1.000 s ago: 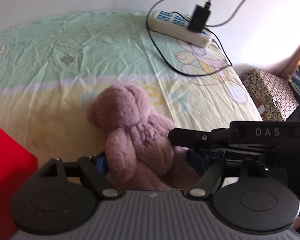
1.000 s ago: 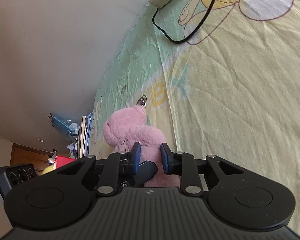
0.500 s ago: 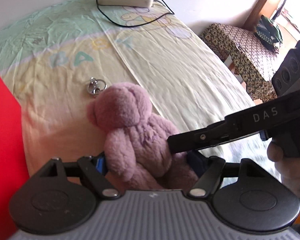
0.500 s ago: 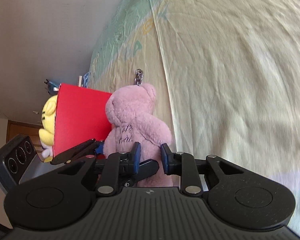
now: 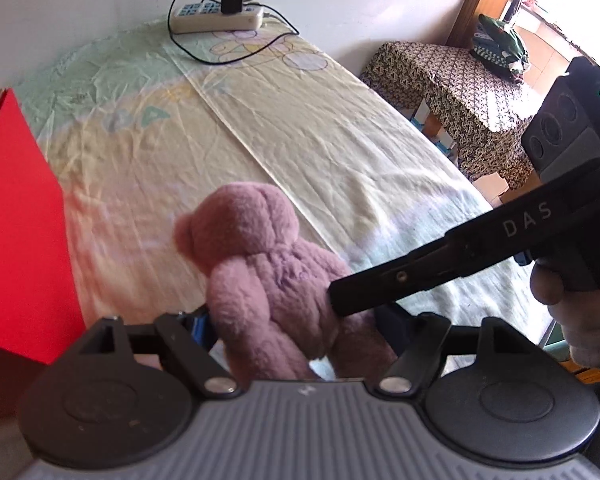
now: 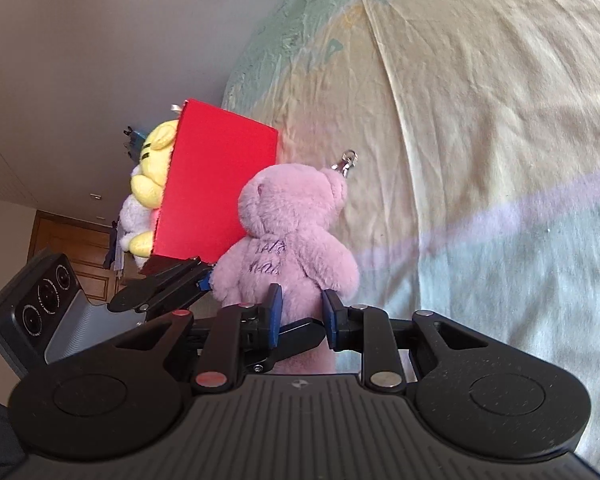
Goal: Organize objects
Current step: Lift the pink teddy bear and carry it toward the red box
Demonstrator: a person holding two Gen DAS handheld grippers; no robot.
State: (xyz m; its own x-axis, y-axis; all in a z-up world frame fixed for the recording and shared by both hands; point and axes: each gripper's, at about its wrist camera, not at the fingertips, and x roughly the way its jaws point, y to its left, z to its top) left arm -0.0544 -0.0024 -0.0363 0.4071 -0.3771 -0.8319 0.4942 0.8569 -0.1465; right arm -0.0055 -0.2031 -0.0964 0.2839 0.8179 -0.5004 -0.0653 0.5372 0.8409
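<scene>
A pink plush bear [image 5: 268, 280] with a metal key clasp [image 6: 347, 160] on its head is held above the bed by both grippers. My left gripper [image 5: 296, 328] is shut on its lower body. My right gripper [image 6: 299, 314] is shut on its lower part too, and its finger [image 5: 440, 264] reaches in from the right in the left wrist view. A red box [image 6: 216, 188] stands at the left, also seen in the left wrist view [image 5: 16, 240]. A yellow plush toy [image 6: 152, 172] sticks out of its top.
The bed sheet [image 5: 300, 120] is pale yellow and green with cartoon prints. A white power strip [image 5: 216, 18] with a black charger and cable lies at the bed's far end by the wall. A patterned stool [image 5: 452, 92] stands to the right of the bed.
Both grippers have carried the bear back from the power strip toward the red box, which now stands close beside it. The grip on the bear is unchanged.
</scene>
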